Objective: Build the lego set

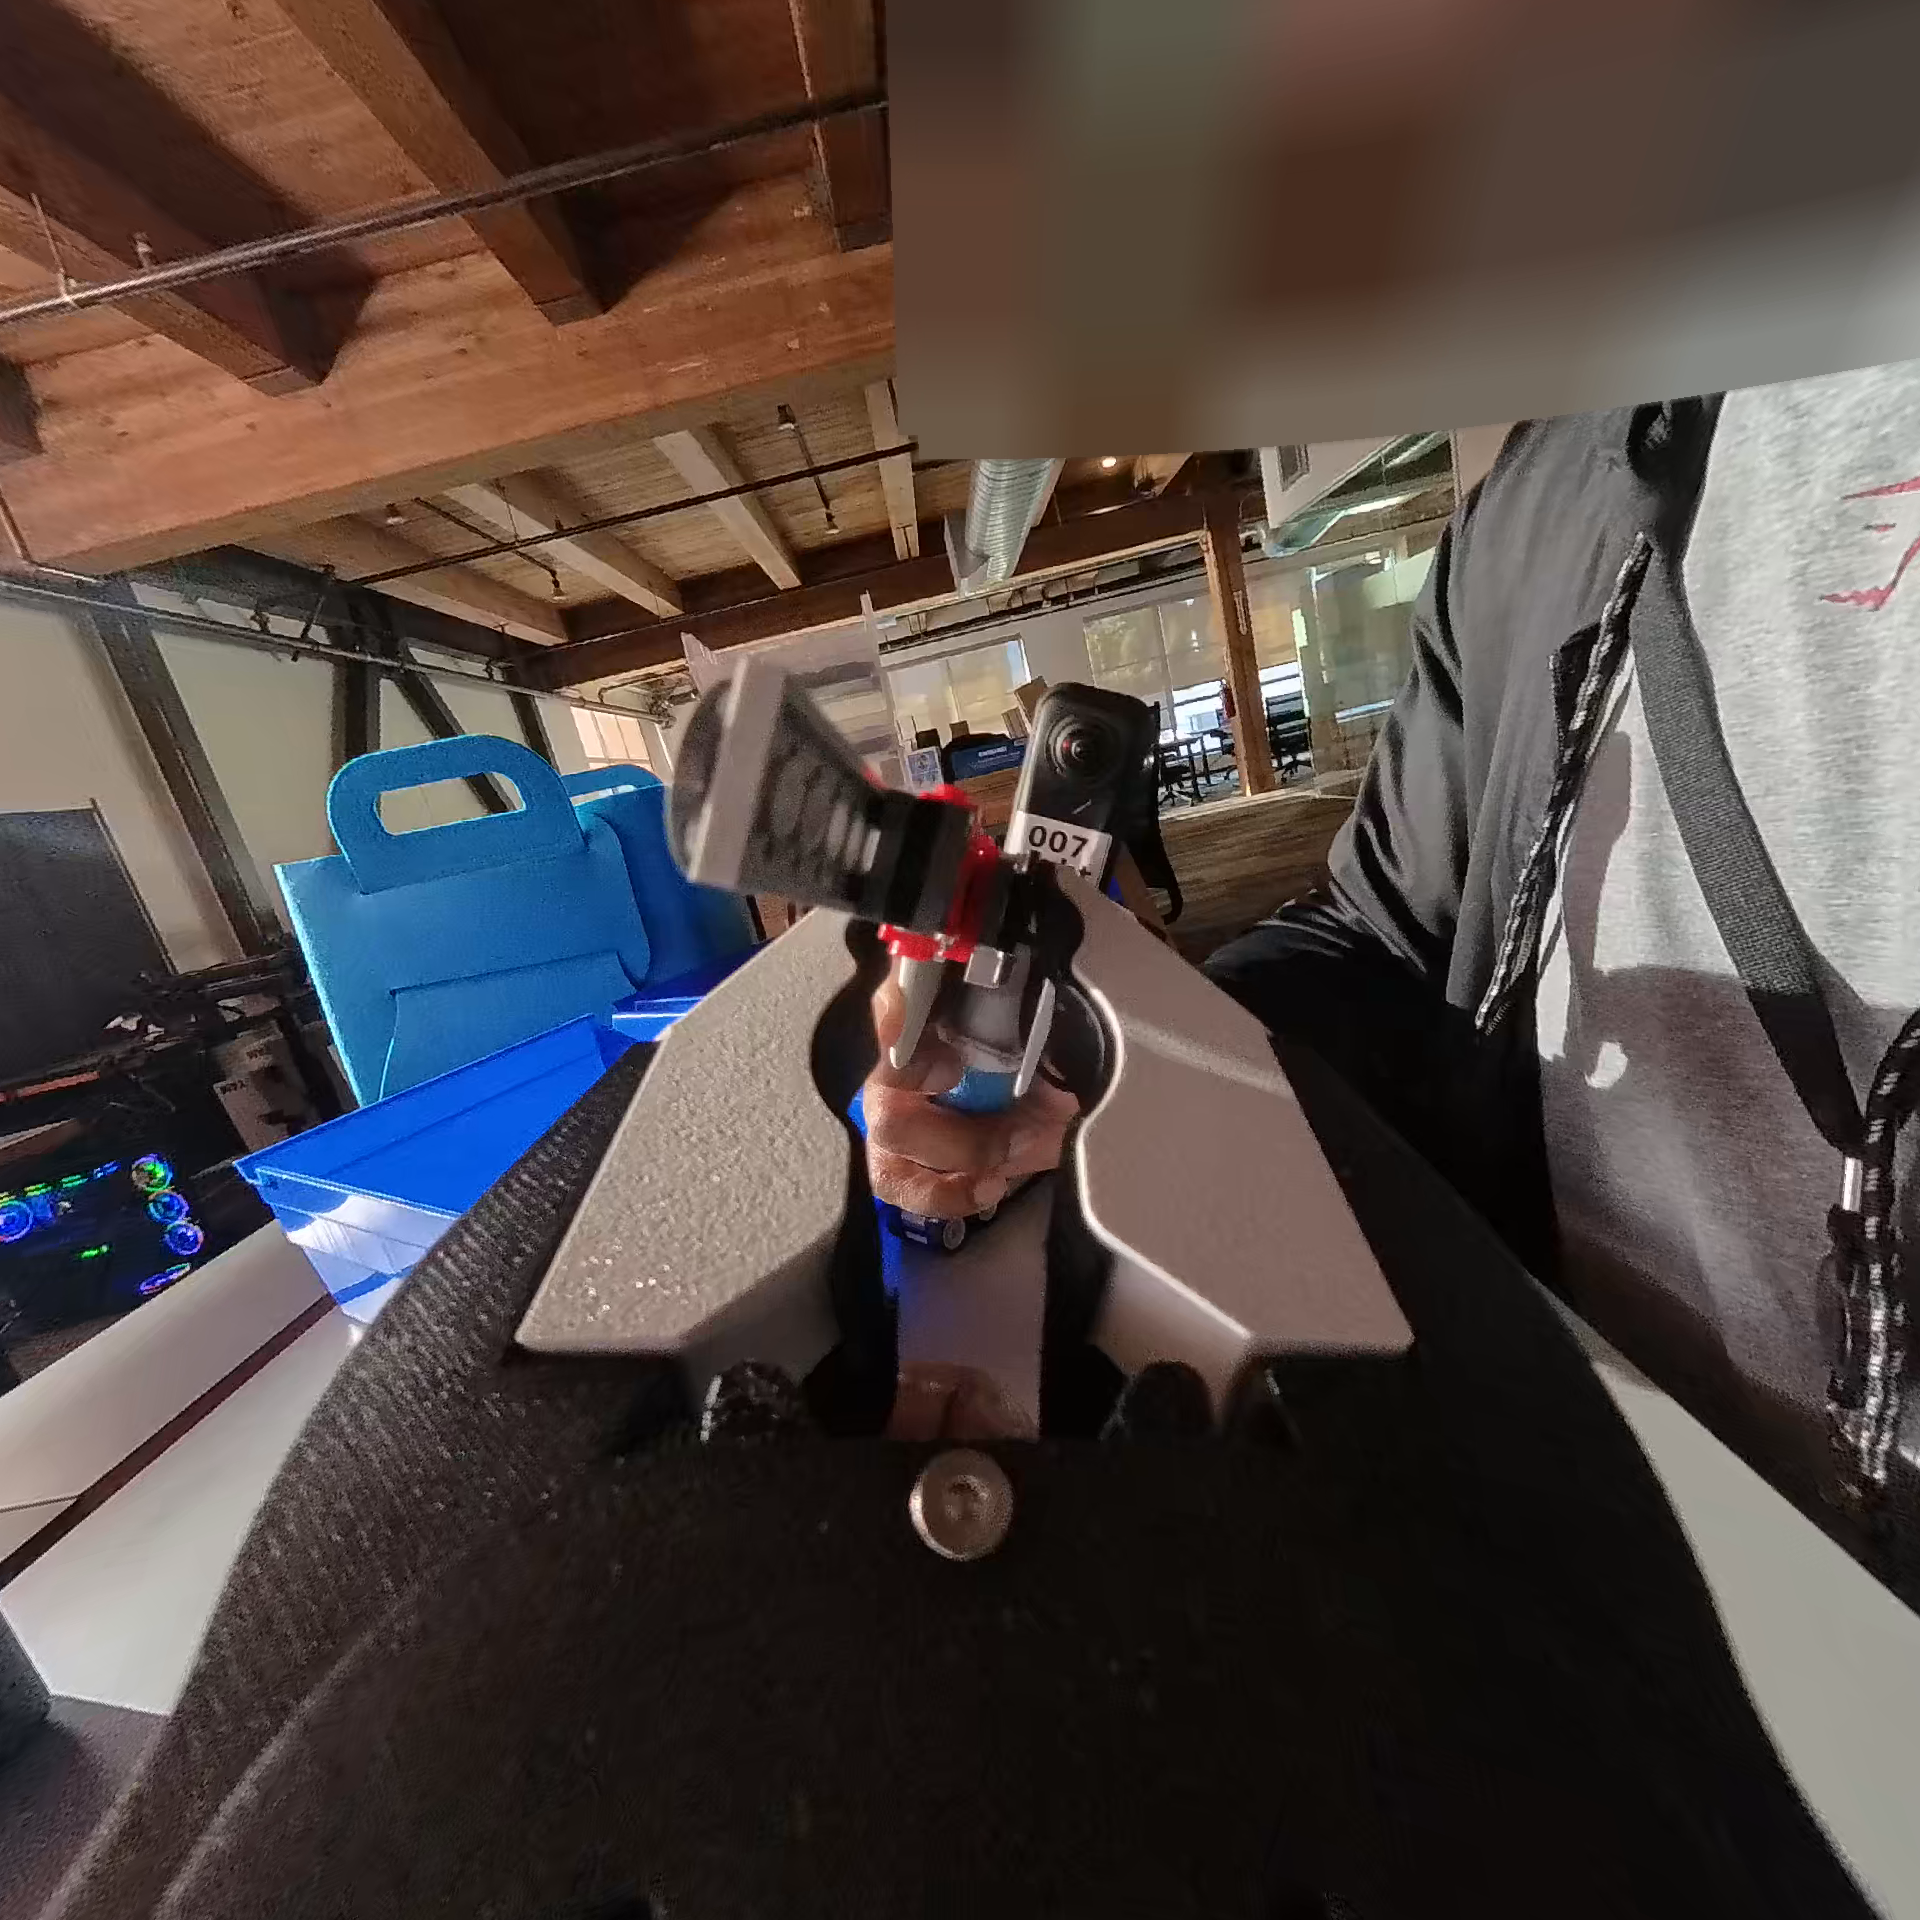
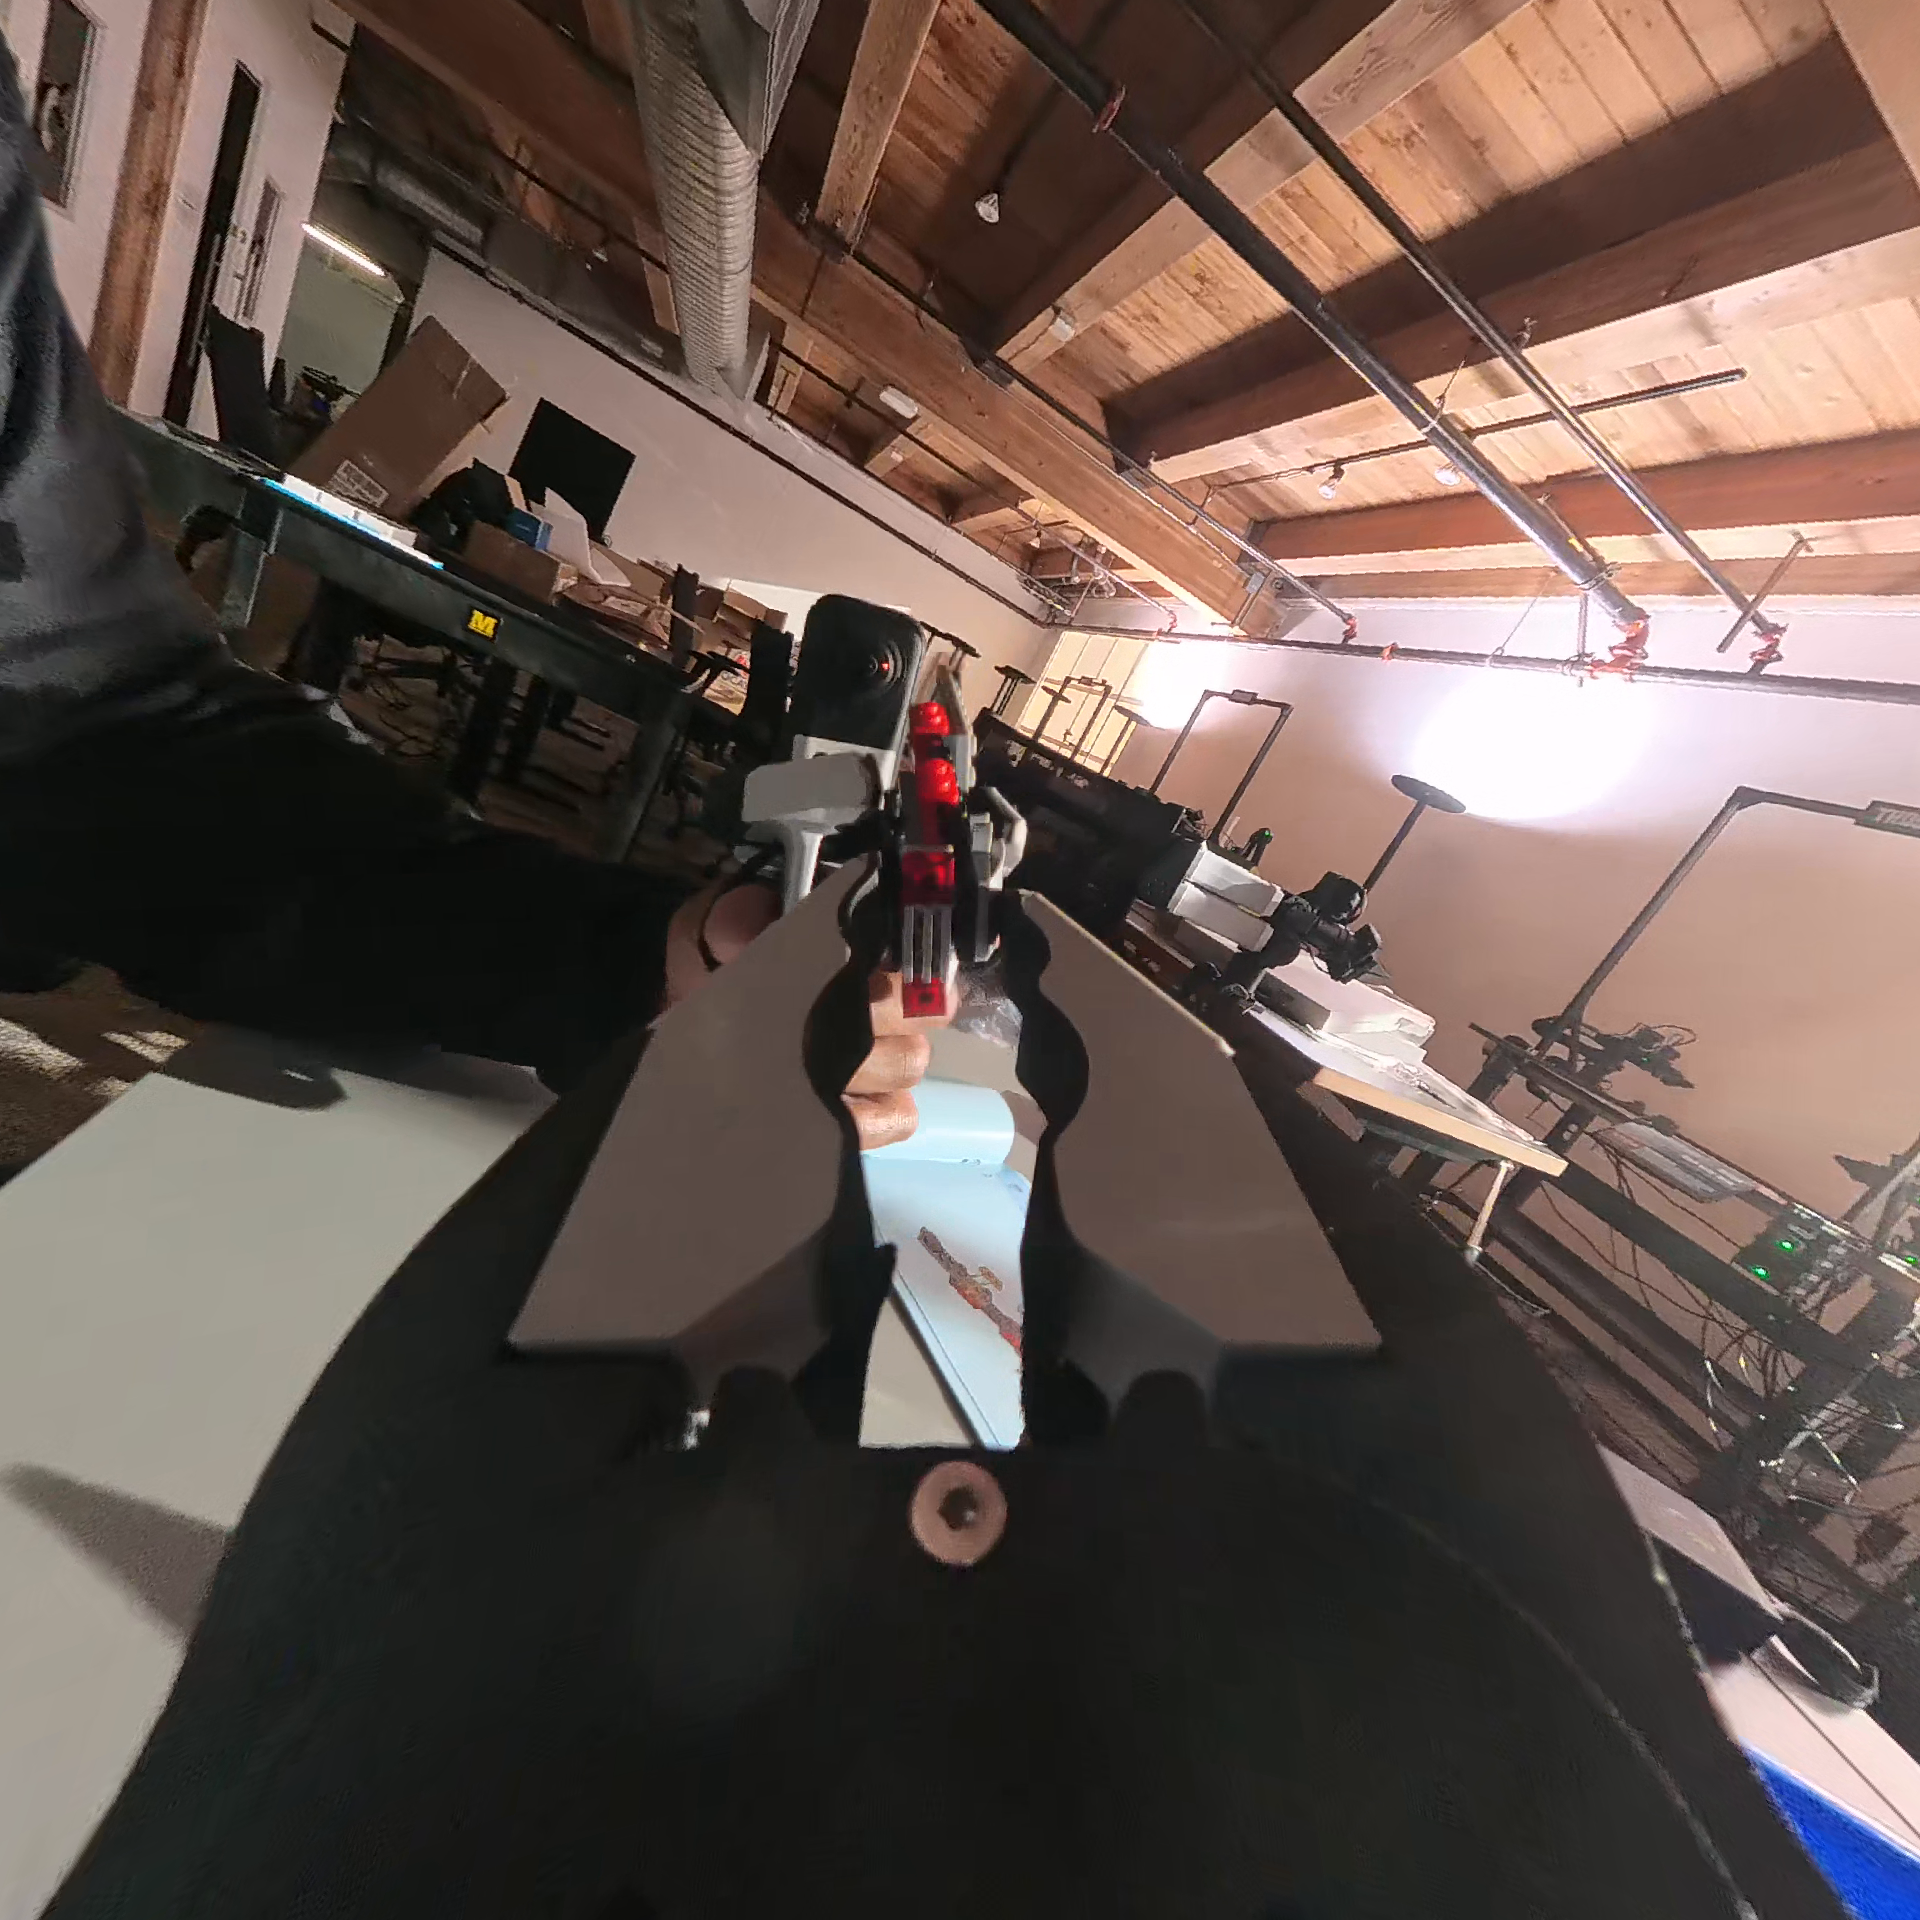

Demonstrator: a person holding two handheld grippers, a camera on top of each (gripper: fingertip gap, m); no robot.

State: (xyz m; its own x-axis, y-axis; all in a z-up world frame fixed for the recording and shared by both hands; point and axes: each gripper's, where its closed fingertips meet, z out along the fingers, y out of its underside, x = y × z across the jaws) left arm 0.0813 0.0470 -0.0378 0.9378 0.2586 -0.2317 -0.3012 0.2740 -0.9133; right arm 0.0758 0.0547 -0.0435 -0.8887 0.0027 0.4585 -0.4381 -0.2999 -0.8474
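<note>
Both of my grippers meet up in the air, well above the table (image 2: 208, 1195). Left gripper (image 1: 961, 935) and right gripper (image 2: 930, 935) each look clamped on the red-and-grey lego assembly (image 2: 928, 831), though blur hides the contact. Its long axis runs straight on beyond my right fingertips.

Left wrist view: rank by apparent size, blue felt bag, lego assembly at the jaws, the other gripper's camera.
1. blue felt bag, clearly largest.
2. lego assembly, grey, black and red.
3. camera on the other gripper. It sits close to the lego, so that ranking is fair; the bag is farther back, so truly bigger still.
</note>
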